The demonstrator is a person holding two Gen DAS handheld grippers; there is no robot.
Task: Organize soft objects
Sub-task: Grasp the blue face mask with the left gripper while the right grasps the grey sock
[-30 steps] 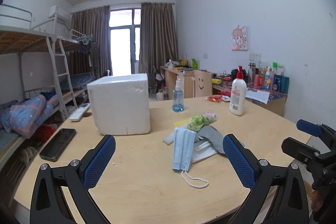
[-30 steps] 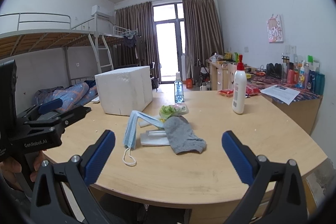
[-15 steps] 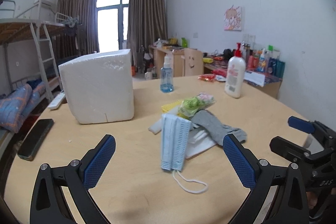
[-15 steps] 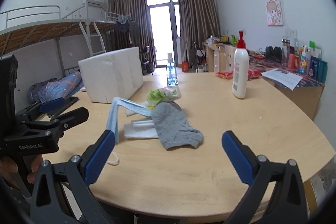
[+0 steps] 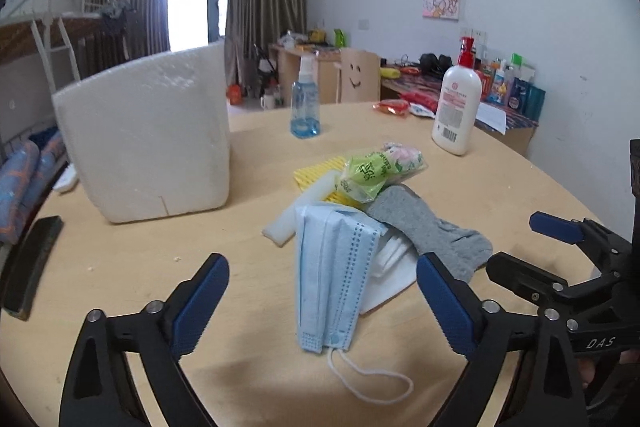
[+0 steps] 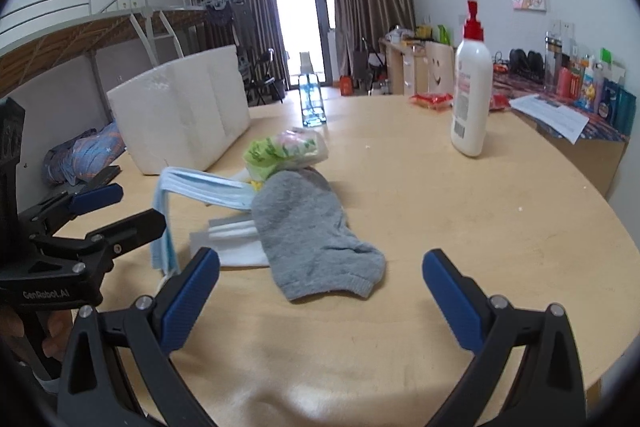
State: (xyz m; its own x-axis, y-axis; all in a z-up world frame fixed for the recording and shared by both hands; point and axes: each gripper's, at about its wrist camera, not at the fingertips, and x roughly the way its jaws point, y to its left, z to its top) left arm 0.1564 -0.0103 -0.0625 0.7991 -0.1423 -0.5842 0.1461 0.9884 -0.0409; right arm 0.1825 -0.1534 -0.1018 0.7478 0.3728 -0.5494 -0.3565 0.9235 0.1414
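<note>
A pile of soft things lies mid-table: a light blue face mask (image 5: 328, 267) draped over white folded sheets (image 5: 390, 269), a grey sock (image 5: 432, 231), and a green plastic bag (image 5: 372, 171) on a yellow pad (image 5: 316, 173). My left gripper (image 5: 322, 261) hovers just before the mask. Its jaws are closing, the mask lies between them, and the pads do not touch it. My right gripper (image 6: 320, 255) stands open in front of the grey sock (image 6: 312, 227), holding nothing. Each gripper shows in the other's view: right gripper (image 5: 528, 247), left gripper (image 6: 132, 207).
A white foam box (image 5: 148, 135) stands at the back left of the round wooden table (image 5: 520, 187). Behind the pile stand a blue spray bottle (image 5: 305, 107) and a white lotion bottle (image 5: 456, 107). A dark phone (image 5: 32, 263) lies near the left edge.
Both grippers have come forward and lower toward the pile, which now looks larger. The left jaws stand slightly narrower than before. Nothing on the table has moved.
</note>
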